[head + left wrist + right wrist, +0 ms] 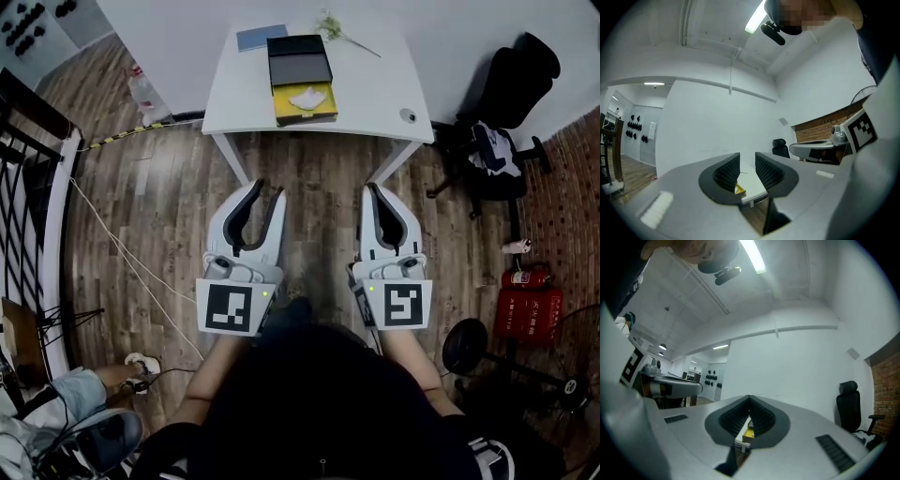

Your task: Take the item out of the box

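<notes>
Head view: the yellow box (305, 105) sits open on the white desk (375, 84) at twelve o'clock, well ahead of both grippers; it lies slightly nearer the left gripper (268, 188), whose jaws stand wide and empty; the right gripper (375, 187) has its jaws closed on nothing; the item (307, 97), white and crumpled-looking, lies inside the box.

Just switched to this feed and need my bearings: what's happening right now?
A person holds a claw in each hand, both short of the white table, touching nothing. The left claw is open and empty; the right claw is shut on nothing. The yellow box sits open on the table with a white item inside, not yet taken out.
</notes>
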A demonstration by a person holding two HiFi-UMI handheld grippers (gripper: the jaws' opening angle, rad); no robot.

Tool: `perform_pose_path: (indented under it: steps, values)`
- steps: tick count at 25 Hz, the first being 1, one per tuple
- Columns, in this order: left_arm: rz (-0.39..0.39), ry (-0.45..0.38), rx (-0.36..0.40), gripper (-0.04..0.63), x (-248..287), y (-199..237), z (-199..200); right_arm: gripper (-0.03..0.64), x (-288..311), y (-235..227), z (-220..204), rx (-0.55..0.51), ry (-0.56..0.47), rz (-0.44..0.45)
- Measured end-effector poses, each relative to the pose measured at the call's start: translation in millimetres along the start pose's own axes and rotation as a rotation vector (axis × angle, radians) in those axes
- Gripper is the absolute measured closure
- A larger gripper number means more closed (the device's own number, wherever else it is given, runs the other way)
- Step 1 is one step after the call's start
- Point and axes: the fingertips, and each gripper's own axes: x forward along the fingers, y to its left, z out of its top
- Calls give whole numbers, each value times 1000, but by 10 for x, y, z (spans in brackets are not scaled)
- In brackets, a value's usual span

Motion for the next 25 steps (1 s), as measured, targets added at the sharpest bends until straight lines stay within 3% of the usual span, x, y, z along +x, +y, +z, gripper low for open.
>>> perform_pose_path:
  steps: [10,14,25]
  values:
    - [-31,-24,-6,488,321,240,17,605,364,-57,16,-16,-4,-19]
    - [-53,-94,13,488,383,273,61,604,386,-62,-25,-25,2,-30]
    - [-76,-84,20,488,734,302,-11,604,629,-259,-67,-29,-9,-36]
